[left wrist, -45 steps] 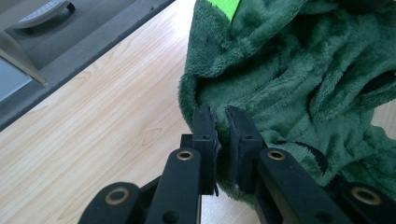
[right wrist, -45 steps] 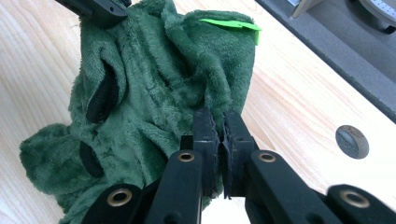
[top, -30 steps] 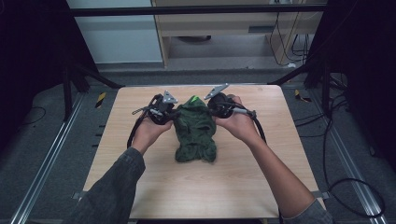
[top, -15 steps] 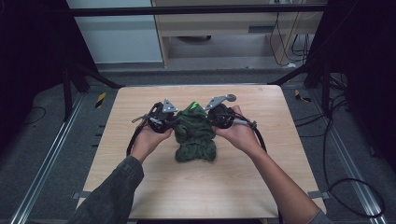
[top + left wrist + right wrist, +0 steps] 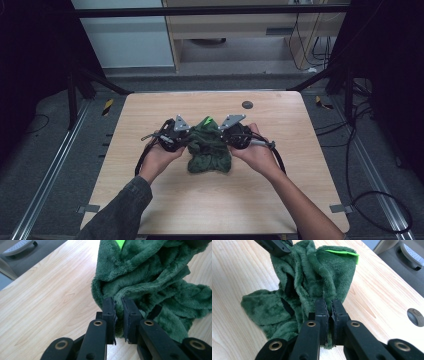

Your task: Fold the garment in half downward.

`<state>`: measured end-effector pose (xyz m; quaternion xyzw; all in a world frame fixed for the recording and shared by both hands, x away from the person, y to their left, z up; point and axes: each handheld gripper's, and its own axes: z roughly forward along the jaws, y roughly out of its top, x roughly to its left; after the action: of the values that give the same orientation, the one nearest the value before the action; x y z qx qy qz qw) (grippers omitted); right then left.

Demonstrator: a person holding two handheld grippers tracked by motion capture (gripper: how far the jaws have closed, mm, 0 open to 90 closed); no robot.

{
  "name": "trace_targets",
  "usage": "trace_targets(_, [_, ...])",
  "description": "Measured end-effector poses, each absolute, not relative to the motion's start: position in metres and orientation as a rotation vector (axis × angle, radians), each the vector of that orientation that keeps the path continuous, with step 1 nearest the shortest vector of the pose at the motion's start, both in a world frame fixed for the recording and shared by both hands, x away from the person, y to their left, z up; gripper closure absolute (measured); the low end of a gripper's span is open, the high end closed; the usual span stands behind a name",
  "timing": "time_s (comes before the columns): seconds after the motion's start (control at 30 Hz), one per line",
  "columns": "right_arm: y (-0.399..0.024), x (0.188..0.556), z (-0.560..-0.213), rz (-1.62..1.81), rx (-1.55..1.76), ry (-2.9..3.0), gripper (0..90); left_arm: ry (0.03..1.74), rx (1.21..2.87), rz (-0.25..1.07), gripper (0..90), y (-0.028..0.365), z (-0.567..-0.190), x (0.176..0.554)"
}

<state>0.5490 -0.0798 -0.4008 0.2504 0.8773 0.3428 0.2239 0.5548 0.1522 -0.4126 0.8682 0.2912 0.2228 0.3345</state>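
Note:
A dark green fleece cloth with a bright green tag hangs bunched between my two grippers over the middle of the wooden table. My left gripper is shut on the cloth's left edge; in the left gripper view the black jaws pinch a fold of the cloth at the gripper. My right gripper is shut on the right edge; in the right gripper view its jaws clamp the cloth at the gripper. The lower part of the cloth rests crumpled on the tabletop.
A small round dark hole sits in the table near the far edge, also the hole in the right gripper view. Cables trail over the floor to the right. Metal frame legs stand behind the table.
Both hands have come toward the near side and lower with the cloth held between them. The cloth has sunk and bunches more on the table.

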Motion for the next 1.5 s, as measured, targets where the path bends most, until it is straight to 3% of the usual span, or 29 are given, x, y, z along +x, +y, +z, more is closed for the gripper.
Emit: trace_targets(1.5, [-0.099, 0.502, -0.446, 0.981, 0.703, 2.436, 81.1, 0.709, 2.275, 0.532, 74.5, 0.149, -0.451, 0.506])
